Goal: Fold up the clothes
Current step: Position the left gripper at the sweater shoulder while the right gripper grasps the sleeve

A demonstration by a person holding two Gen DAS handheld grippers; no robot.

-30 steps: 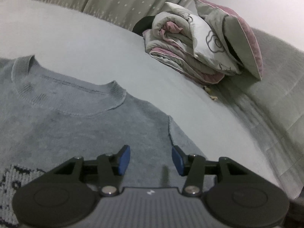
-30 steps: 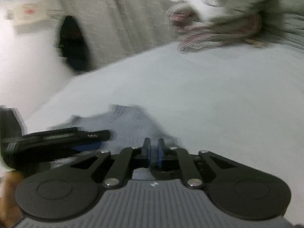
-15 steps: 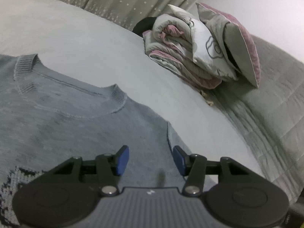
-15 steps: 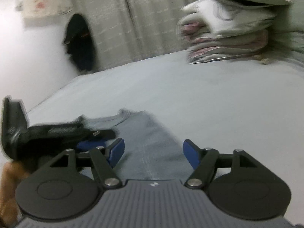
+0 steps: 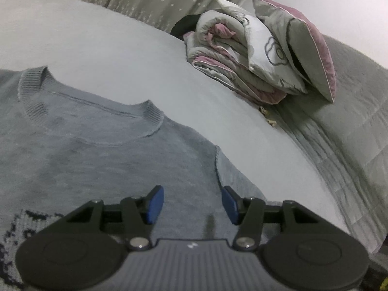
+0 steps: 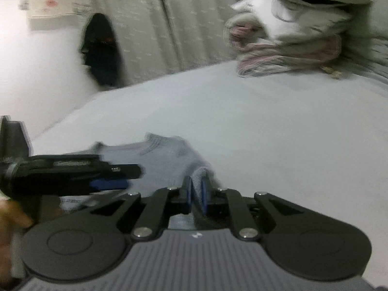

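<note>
**Right claw bites down on sweater's edge as fold gets under way**

The right claw is closing its blue pads on a raised ridge of grey knit, the cloth bunched between them. Half a second ago those same jaws stood wide above flat fabric; a second ago they were pressed together. The quick open-and-close reads as a fresh grab at the sweater's shoulder edge, which suggests the first fold is about to be lifted.

The left claw hovers half spread over the sweater's chest, pads clear of the cloth and pinching nothing, much as it did a second ago. In the right wrist view it shows side-on at the left, blurred, with a hand behind it.

The sweater lies flat on the pale bed sheet, its ribbed collar toward the far side and a dark knitted pattern at the near left. Well apart at the far right sit a folded quilt and a pillow. A curtain hangs beyond the bed, with a dark garment in front of it.
</note>
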